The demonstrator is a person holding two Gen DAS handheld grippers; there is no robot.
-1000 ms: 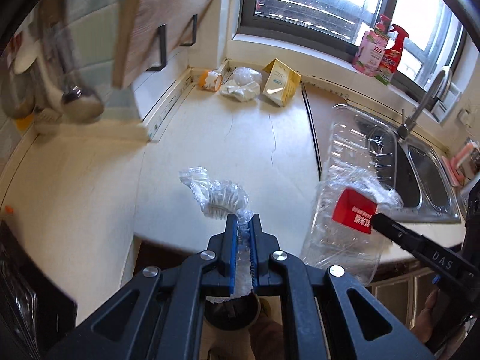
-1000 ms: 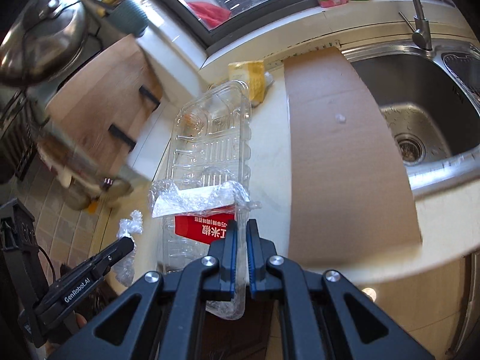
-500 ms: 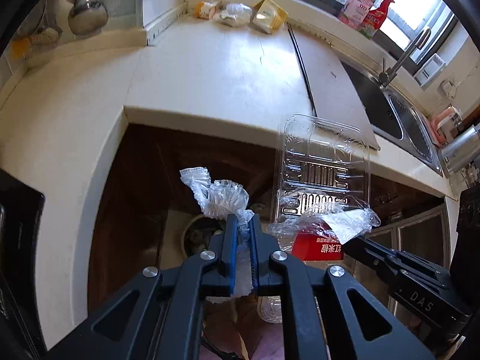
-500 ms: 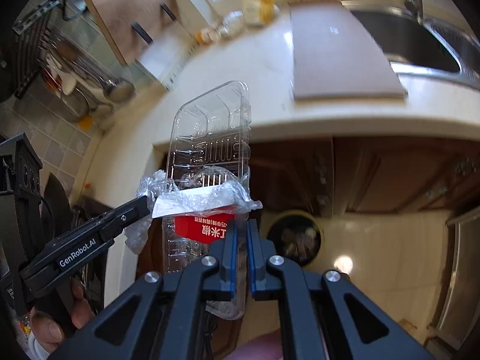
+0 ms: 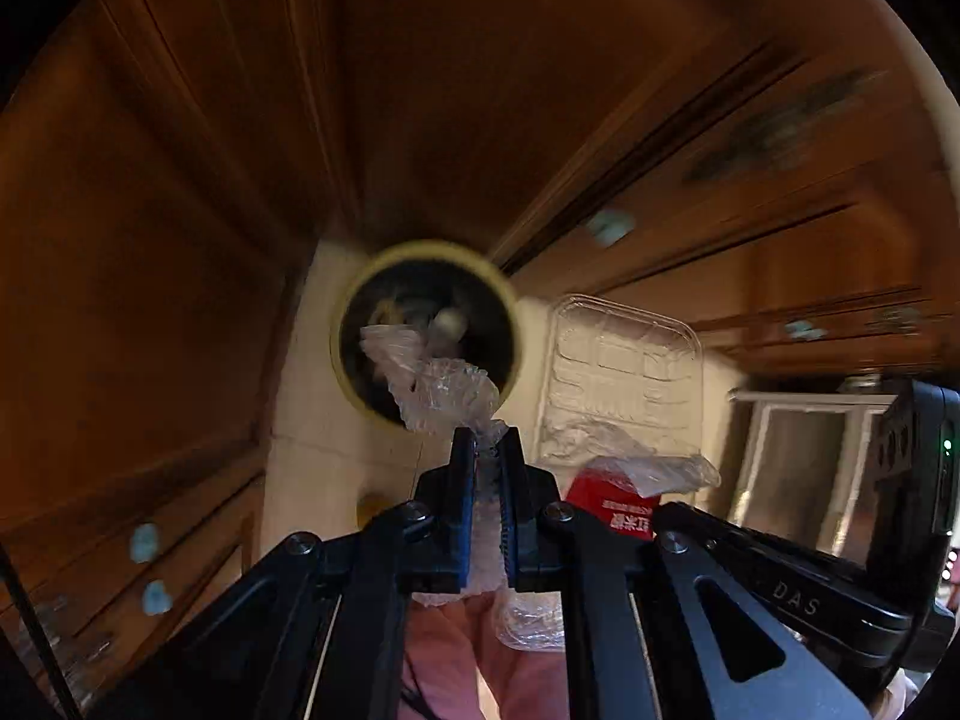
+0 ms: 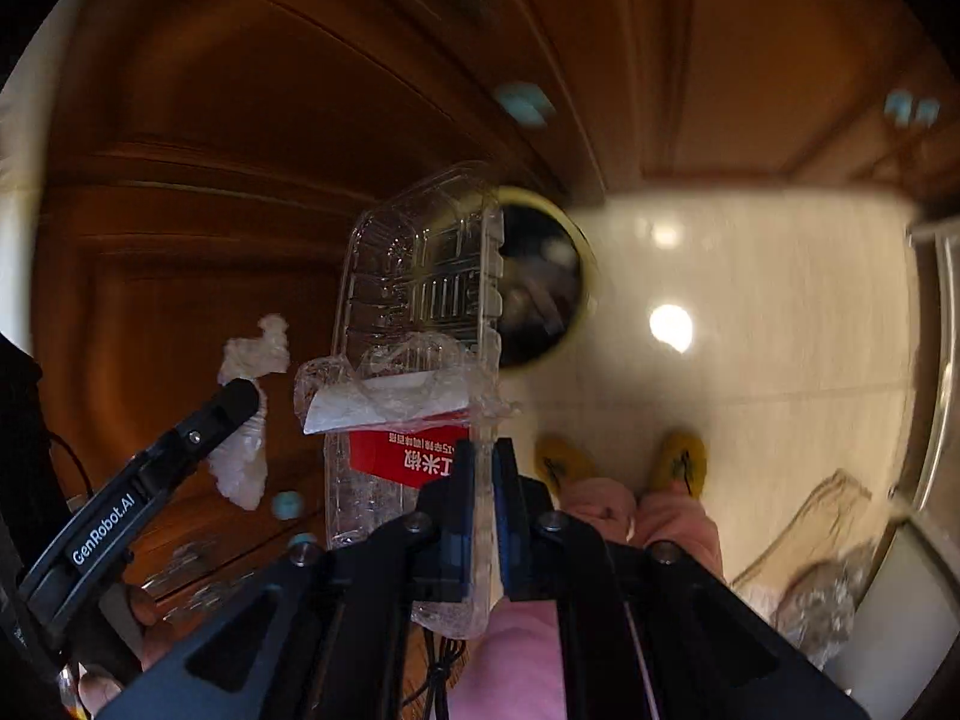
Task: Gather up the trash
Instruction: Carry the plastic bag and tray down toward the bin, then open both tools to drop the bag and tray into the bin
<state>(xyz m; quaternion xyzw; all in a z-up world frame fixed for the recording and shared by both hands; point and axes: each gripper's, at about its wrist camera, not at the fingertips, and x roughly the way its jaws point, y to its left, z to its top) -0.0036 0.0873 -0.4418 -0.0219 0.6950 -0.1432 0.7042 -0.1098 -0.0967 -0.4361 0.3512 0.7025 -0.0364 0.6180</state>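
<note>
— Left gripper (image 5: pixel 486 441) is clamping a crumpled plastic wrap (image 5: pixel 441 387), jaws pinched together on it; the wrap is hanging over the near rim of the round trash bin (image 5: pixel 360 306).

— And the right gripper (image 6: pixel 479 450)?

— Its jaws are squeezing the edge of a clear plastic tray (image 6: pixel 420 276) with a red label (image 6: pixel 402 459). The tray is standing upright, covering the bin's left edge.

— Room to move?

— Wooden cabinet doors (image 5: pixel 180 180) are crowding the bin behind and left; pale floor tiles (image 6: pixel 750 300) are lying open to the right, beside the person's yellow slippers (image 6: pixel 681 459).
</note>
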